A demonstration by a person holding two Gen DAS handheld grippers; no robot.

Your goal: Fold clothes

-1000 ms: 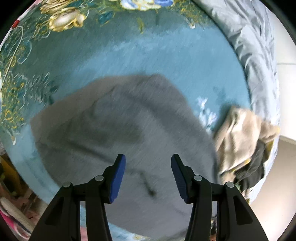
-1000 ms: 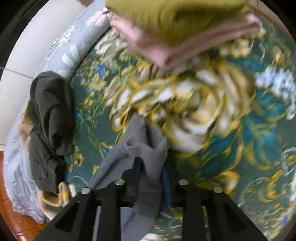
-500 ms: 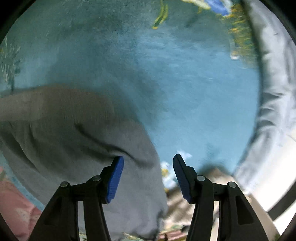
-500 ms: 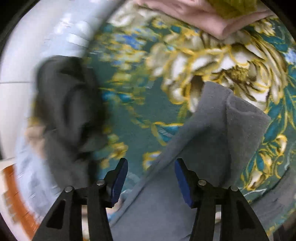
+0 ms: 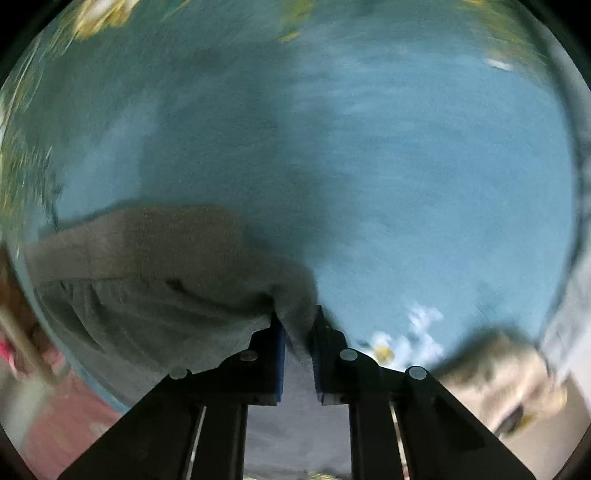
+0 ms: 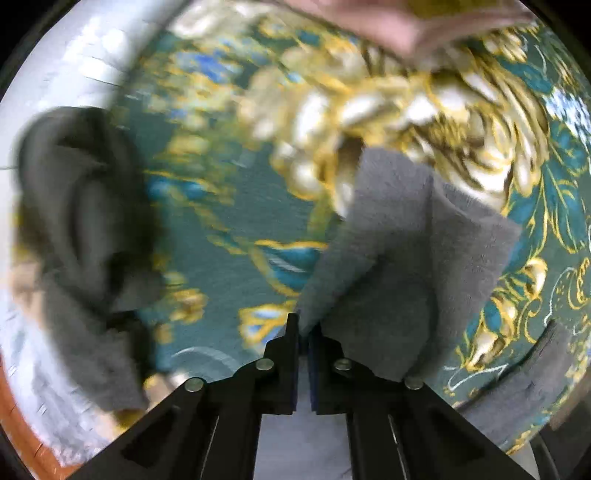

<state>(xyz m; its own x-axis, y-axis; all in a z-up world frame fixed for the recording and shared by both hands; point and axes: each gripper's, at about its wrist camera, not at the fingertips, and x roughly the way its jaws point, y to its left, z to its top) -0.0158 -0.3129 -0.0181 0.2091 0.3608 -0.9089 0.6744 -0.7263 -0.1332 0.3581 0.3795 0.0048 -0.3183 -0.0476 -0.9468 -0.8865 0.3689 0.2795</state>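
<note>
A grey garment [image 5: 155, 295] lies on the teal flowered bedspread [image 5: 406, 166]. In the left wrist view my left gripper [image 5: 297, 325] is shut on a corner of it, cloth pinched between the blue pads. In the right wrist view the same grey garment [image 6: 413, 251] lies partly folded on the bedspread [image 6: 229, 221], and my right gripper [image 6: 303, 332] is shut on its left edge. Both views are blurred by motion.
A dark grey and beige heap of clothes [image 6: 81, 229] lies at the left near the bed edge; it also shows in the left wrist view [image 5: 498, 365]. Folded pink and olive clothes [image 6: 406, 22] sit at the far side. Floor [image 6: 22, 406] lies beyond the edge.
Both grippers were open half a second ago and have now shut on the grey garment, the left on its corner, the right on its edge. Both views shifted slightly.
</note>
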